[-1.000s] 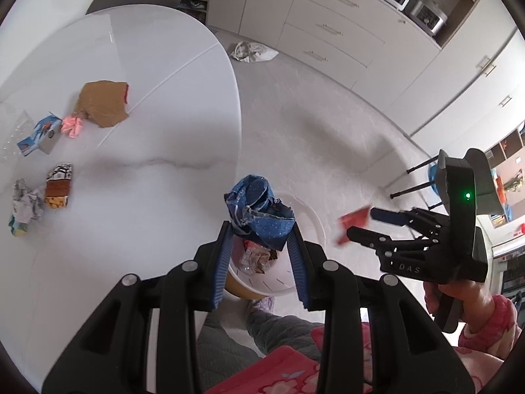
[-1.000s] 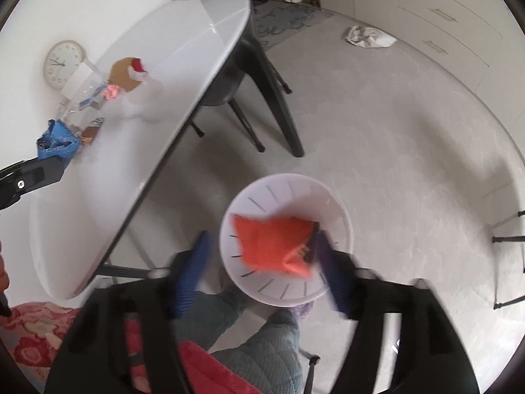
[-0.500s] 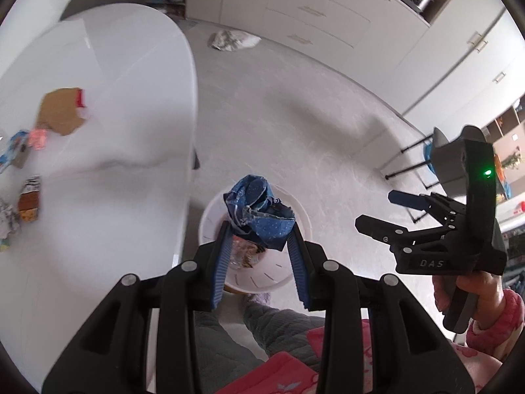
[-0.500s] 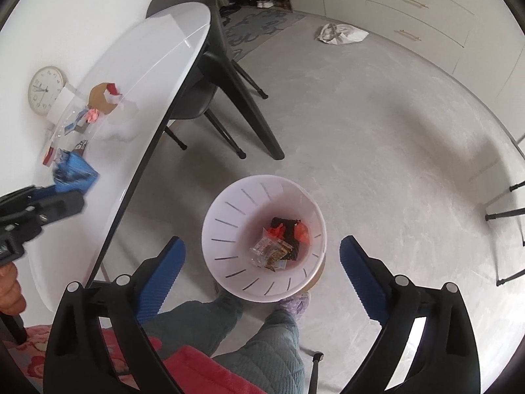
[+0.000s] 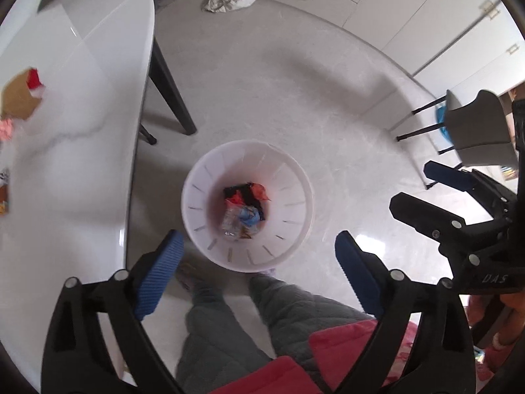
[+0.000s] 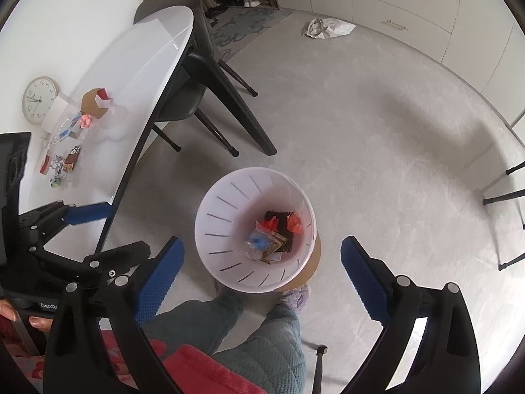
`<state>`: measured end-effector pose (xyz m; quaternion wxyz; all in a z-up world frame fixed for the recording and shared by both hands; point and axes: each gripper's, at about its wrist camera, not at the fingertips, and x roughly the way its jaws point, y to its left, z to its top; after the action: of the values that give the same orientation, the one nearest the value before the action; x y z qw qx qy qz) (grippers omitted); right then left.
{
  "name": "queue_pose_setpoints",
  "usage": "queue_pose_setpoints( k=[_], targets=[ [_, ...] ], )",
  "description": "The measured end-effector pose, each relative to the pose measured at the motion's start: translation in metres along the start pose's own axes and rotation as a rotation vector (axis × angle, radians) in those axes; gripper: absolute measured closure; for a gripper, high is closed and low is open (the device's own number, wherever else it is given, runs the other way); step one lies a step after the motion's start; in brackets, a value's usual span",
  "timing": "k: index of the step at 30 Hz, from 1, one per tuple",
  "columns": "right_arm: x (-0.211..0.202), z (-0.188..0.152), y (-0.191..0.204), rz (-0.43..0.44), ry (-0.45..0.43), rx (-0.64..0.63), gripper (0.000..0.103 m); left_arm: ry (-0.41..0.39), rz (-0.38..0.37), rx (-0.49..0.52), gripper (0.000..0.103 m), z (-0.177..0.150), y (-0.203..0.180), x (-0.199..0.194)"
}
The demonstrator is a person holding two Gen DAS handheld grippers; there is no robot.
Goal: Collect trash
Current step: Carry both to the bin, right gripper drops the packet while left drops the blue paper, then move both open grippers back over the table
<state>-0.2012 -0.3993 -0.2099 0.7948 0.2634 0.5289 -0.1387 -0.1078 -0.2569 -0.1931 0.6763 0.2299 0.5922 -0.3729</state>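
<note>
Left gripper (image 5: pixel 257 271) fingers opening, nothing between; blue wrapper (image 5: pixel 248 214) it held a second ago lies in bin (image 5: pixel 297 177) below. Right gripper (image 6: pixel 262 271) fingers apart, empty. Desk (image 6: pixel 108 170) scraps remain.

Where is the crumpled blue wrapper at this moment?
The blue wrapper lies at the bottom of the white bin on the floor, among red and clear scraps, beside the table; both wrist views show it below the grippers.

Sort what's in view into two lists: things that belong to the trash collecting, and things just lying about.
Belongs to the job:
- white bin
- wrappers in the bin
- scraps on the table
- brown paper piece
- left gripper, jaws opening, empty
- right gripper, open, empty

Just lying about:
- clock
- dark chair
- white bag on the floor
</note>
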Motion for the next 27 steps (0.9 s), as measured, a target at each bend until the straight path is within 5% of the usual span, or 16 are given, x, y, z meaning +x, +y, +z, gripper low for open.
queue_pose_setpoints(
  k=[14, 27],
  targets=[
    [-0.001, 0.007, 0.009, 0.007, -0.008, -0.027, 0.007, -0.077, 0.066, -0.045, 0.008, 0.005, 0.022, -0.021],
    [0.004, 0.039, 0.068, 0.009, -0.023, -0.141, 0.007, -0.272, 0.245, -0.298, 0.008, -0.012, 0.116, -0.089]
  ],
)
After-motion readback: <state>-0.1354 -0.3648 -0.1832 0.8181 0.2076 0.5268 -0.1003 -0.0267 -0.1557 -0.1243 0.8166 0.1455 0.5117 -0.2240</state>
